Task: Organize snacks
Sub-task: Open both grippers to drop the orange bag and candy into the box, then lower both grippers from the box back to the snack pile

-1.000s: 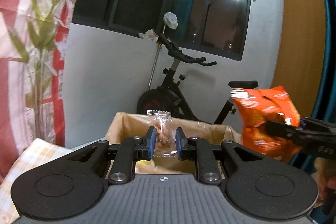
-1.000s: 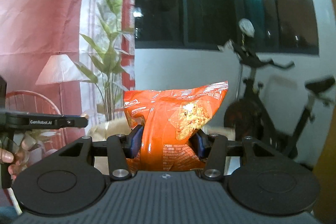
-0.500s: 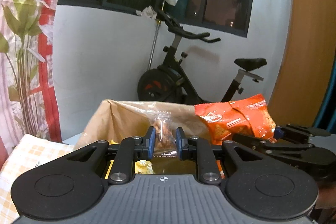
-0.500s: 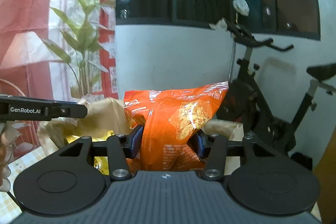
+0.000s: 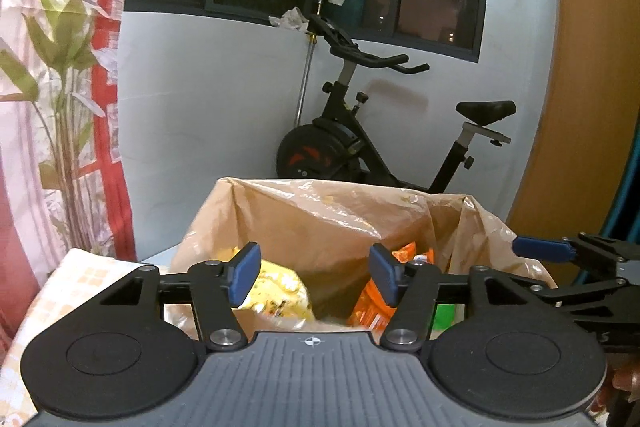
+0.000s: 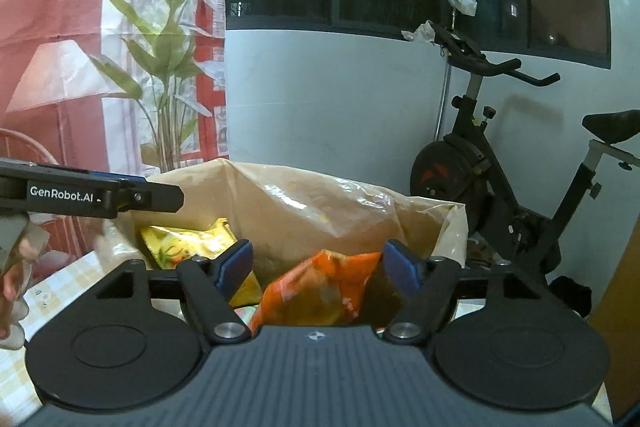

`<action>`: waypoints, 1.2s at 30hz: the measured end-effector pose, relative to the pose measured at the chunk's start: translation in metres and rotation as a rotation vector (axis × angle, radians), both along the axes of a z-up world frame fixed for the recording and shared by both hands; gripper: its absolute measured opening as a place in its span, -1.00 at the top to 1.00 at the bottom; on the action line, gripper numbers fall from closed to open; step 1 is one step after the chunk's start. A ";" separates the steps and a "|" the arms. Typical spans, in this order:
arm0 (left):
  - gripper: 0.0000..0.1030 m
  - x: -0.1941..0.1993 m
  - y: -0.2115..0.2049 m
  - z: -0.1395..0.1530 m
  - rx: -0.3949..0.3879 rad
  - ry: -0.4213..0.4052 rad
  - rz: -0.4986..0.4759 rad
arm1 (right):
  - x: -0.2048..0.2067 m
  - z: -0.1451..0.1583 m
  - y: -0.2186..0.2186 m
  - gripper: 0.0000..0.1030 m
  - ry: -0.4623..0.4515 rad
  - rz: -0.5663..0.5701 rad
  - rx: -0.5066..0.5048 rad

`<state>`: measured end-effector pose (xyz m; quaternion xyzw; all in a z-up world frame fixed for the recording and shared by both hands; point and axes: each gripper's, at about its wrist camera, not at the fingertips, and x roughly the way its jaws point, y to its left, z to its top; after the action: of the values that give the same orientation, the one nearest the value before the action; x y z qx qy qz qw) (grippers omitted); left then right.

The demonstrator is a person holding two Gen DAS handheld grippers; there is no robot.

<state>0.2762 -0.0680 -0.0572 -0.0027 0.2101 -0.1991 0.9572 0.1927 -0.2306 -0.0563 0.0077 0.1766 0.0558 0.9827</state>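
Left gripper (image 5: 314,279): my jaws are opening, nothing between the pads; they hang over the near-left part of the bag's mouth.
Right gripper (image 6: 318,269): my jaws are opening too; the orange snack packet (image 6: 320,291) sits between the pads but looks free of both, tipping into the bag.
Bag (image 5: 320,211): tan plastic, mouth open upward, just beyond and below both grippers, its far wall standing up in front of the exercise bike (image 5: 360,147).
Snacks: a yellow packet (image 5: 280,291) lies at the left inside the bag, the orange one at the right; in the left view I cannot find any small clear packet.
Key relation: the bag's opening lies ahead and under both sets of fingers, so anything let go here should fall inside; the orange packet's long axis runs roughly upright, leaning right.
Nearer hand: both about level; the right gripper's fingertip pokes in at the right edge of my left view.
Pose: both grippers point forward and somewhat downward, side by side.
Judgement: drop done or nearly so; next I would draw back for more snacks.
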 end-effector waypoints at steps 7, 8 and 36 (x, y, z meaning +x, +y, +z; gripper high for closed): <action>-0.21 -0.028 0.023 0.001 0.004 -0.004 0.023 | -0.036 0.005 0.007 -0.49 -0.017 -0.007 0.031; -0.21 -0.032 0.026 0.001 0.005 -0.002 0.026 | -0.039 0.005 0.007 -0.49 -0.018 -0.008 0.036; -0.21 -0.109 0.058 -0.076 -0.020 0.178 0.118 | -0.119 -0.048 0.016 -0.49 0.031 -0.045 0.103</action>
<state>0.1676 -0.0095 -0.1329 -0.0423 0.2919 -0.1436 0.9447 0.0734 -0.2144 -0.1041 0.0632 0.1883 0.0426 0.9792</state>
